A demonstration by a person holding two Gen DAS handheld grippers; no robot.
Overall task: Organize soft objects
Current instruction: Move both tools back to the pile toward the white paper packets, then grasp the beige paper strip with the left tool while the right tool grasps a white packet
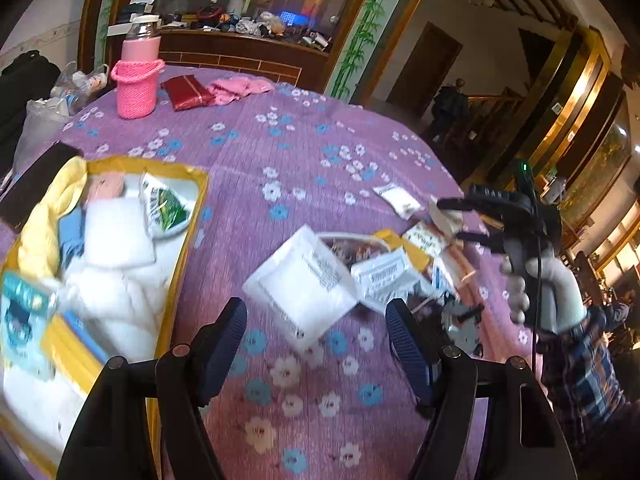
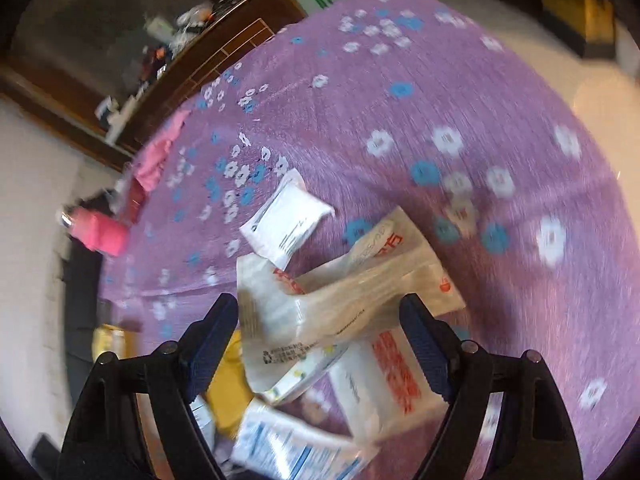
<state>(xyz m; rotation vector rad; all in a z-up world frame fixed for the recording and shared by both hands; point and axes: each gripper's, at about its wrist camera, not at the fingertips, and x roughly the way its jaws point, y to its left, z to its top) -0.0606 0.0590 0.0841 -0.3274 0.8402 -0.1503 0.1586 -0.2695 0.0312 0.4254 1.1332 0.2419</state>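
A pile of soft plastic packets (image 1: 360, 268) lies on the purple flowered tablecloth (image 1: 280, 152). My left gripper (image 1: 316, 320) is open and empty, just in front of a large white packet (image 1: 304, 284). A yellow-rimmed box (image 1: 100, 248) at the left holds several soft packs and cloths. In the right wrist view my right gripper (image 2: 320, 316) is open, its jaws on either side of a beige packet with red print (image 2: 340, 300), not closed on it. A small white packet (image 2: 286, 220) lies beyond. The right gripper also shows in the left wrist view (image 1: 452, 220), above the pile.
A pink bottle in a knitted sleeve (image 1: 138, 68), a red pouch (image 1: 186, 92) and a pink cloth (image 1: 238, 88) stand at the table's far side. A lone white sachet (image 1: 396, 198) lies right of centre. Bags (image 1: 40, 116) sit at the far left edge.
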